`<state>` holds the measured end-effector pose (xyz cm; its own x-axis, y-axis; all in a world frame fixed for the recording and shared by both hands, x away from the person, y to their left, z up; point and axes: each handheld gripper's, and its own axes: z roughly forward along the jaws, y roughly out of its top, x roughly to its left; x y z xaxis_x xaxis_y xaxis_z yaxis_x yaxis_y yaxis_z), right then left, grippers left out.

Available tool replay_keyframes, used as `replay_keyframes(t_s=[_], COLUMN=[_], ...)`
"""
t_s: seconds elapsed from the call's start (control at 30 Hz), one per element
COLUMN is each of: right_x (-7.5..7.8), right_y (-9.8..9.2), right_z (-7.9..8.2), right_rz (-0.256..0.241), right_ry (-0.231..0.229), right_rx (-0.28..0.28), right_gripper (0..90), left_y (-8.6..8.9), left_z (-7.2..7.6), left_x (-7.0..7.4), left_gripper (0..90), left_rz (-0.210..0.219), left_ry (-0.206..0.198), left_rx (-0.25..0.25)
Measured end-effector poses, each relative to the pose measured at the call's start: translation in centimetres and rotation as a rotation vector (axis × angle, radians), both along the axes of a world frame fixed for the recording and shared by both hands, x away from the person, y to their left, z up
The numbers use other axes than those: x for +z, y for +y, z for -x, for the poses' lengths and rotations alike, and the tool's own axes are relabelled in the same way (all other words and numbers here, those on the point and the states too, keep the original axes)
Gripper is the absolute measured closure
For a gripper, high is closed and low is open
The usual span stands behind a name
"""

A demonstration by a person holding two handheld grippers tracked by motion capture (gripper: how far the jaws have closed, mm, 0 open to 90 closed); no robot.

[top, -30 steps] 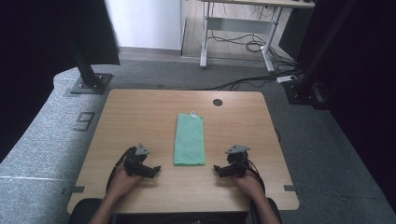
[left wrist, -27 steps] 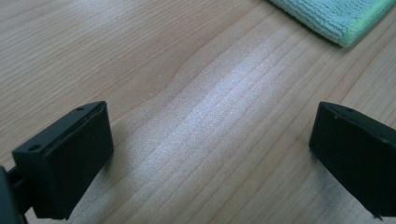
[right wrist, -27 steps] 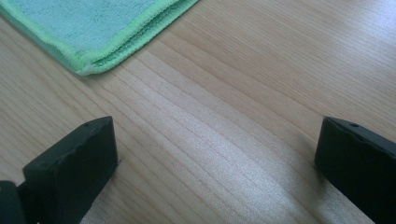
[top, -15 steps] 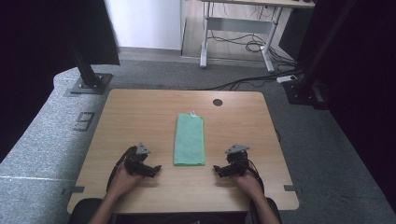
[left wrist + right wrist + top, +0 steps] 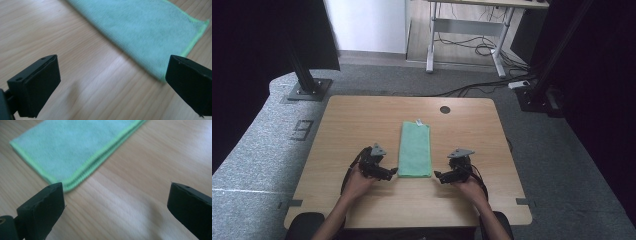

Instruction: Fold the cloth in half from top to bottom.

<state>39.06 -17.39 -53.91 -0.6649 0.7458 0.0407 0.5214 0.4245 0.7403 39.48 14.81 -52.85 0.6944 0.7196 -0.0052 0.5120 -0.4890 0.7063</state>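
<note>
- High view: green cloth [image 5: 415,149] lies flat mid-table [image 5: 362,120], folded into a long strip running away from me, small white tag at its far end. My left claw [image 5: 391,172] sits just beside the cloth's near left corner; my right claw [image 5: 438,176] sits just beside the near right corner. Both low over the wood, tips pointing inward at the cloth (hard to tell from here if either tip touches it).
- Left gripper view: my left claw [image 5: 112,82] is spread wide, nothing between the jaws but bare wood. The cloth [image 5: 150,32] runs across the upper right; its near corner ends close to my right-hand jaw, looks apart from it, not pinched.
- Right gripper view: my right claw [image 5: 115,207] is also spread wide and holds nothing. The cloth [image 5: 75,147] fills the upper left, with stacked layers showing along its bright green hem; its corner lies just beside my left-hand jaw (touching or a hair off, can't tell).
- Progress, my read: the cloth already looks folded lengthwise at least once, given those layered edges. The work in hand seems to be another fold. No grasp made yet on either side, so this step is at its very start: both near corners are left to pinch, then lift and carry toward the far end.
</note>
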Motion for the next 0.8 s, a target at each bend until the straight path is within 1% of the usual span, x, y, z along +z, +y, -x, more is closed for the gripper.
replay_keyframes(t_s=[0.13, 0.27, 0.37, 0.47, 0.5, 0.57, 0.7, 0.8], right_x=[0.3, 0.3, -0.2, -0.8, -1.1, -1.2, -1.2, -1.3], right_y=[1.4, 3.0, 3.9, 4.3, 4.3, 4.2, 4.3, 4.3], right_z=[-0.5, -1.4, -2.1, -2.6, -2.6, -2.5, -1.9, -1.1], right_rz=[0.012, 0.032, 0.057, 0.086, 0.089, 0.079, 0.09, 0.081], right_ry=[-0.01, -0.016, -0.011, -0.012, -0.006, -0.002, -0.011, 0.0], right_rx=[0.019, 0.025, 0.02, 0.012, 0.013, 0.006, 0.012, 0.02], right_gripper=[1.1, 1.1, 1.4, 1.5, 1.0, 1.1, 1.1, 1.1], left_y=[-1.2, -1.5, -1.6, -1.6, -1.6, -1.7, -1.8, -1.5], left_z=[-0.9, -1.6, -2.0, -2.0, -1.8, -1.6, -1.0, -0.3], left_x=[-0.5, -1.0, -1.7, -1.8, -1.8, -1.8, -1.6, -1.7], left_gripper=[0.0, 0.0, 0.0, 0.0, 0.0, 0.0, 0.0, 0.0], left_rz=[-0.022, -0.03, -0.065, -0.057, -0.064, -0.076, -0.095, -0.087], left_ry=[0.001, 0.006, 0.02, 0.025, 0.014, 0.007, 0.0, 0.004], left_rx=[-0.003, 0.017, 0.024, 0.022, 0.024, 0.021, 0.011, 0.002])
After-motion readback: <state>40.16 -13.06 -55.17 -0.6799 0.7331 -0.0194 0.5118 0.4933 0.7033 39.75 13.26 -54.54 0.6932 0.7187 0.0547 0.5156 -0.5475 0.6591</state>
